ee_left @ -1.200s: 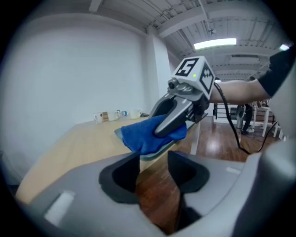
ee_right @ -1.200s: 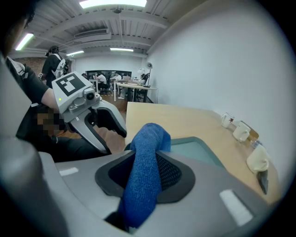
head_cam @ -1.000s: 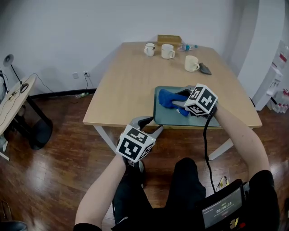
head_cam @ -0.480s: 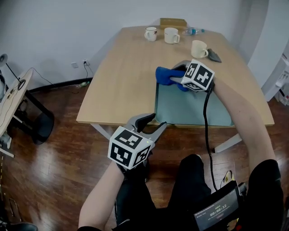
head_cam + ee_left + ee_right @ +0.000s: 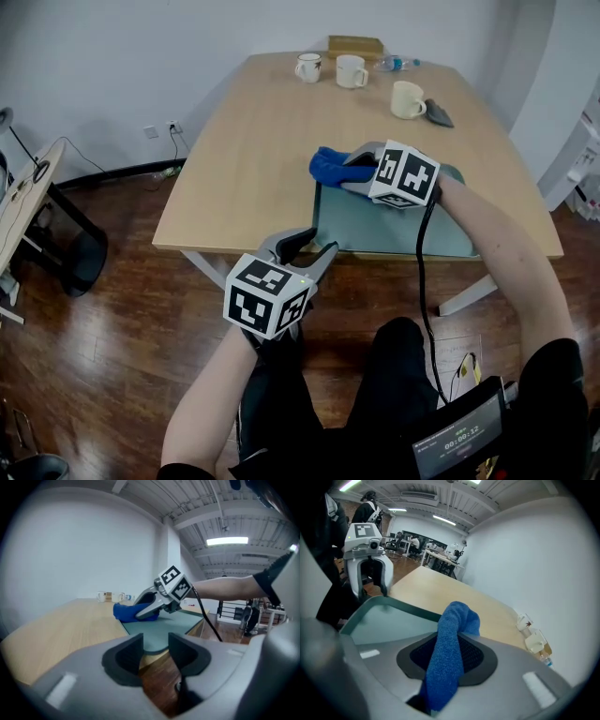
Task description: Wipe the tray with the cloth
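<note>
Cloth (image 5: 328, 165), clamped by the fingers of your right gripper (image 5: 352, 172), has swept to the tray's (image 5: 394, 236) far-left corner, so wiping continues, while your left gripper (image 5: 305, 251) has just narrowed its empty, parted fingers.

The right gripper (image 5: 351, 172) covers the far edge of the tray (image 5: 394, 230) and part of the cloth (image 5: 326, 166) in the head view. The mark on the far mug (image 5: 307, 67) is too small to tell (a screen (image 5: 459, 439) runs off the bottom edge).

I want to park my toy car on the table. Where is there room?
The bare table left of the tray is free, up to the mugs. The far edge is crowded: mugs, bottle, box.
</note>
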Available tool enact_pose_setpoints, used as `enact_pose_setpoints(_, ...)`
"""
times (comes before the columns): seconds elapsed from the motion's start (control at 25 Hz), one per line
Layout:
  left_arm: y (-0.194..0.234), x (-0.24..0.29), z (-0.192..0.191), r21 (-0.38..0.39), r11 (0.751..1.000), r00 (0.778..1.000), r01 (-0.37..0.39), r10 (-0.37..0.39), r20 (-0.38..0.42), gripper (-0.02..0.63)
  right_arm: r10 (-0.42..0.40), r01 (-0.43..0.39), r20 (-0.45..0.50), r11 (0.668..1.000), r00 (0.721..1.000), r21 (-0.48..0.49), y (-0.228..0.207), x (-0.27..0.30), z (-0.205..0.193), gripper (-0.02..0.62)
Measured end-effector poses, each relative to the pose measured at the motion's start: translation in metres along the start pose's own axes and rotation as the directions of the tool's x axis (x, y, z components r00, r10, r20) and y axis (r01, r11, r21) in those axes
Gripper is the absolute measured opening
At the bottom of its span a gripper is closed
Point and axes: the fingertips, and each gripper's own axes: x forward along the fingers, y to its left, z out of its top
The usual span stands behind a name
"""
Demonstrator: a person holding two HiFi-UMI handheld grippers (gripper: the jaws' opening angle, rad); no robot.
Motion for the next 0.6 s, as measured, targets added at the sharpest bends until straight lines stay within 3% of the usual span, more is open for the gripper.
enact_pose_setpoints(0.2,0.000,-0.001,-0.004,-0.002,1.000,1.000,-0.012,0.012,0.005,0.195,0.142,-0.141,0.025,0.990,0.990,-0.011,0.069,-0.025,0.019,0.110)
enact_pose_setpoints(0.32,0.001,-0.002,-0.008,0.001,1.000,1.000,-0.026,0.026,-0.008,0.229,0.209,-0.213,0.095,0.977,0.973,0.033,0.110,-0.040,0.029,0.110)
enact_pose_setpoints(0.6,-0.010,-0.005,-0.008,0.032,0.999,1.000,-0.012,0.013,-0.010,0.232,0.171,-0.192,0.200,0.977,0.965,0.089,0.117,-0.055,0.030,0.110)
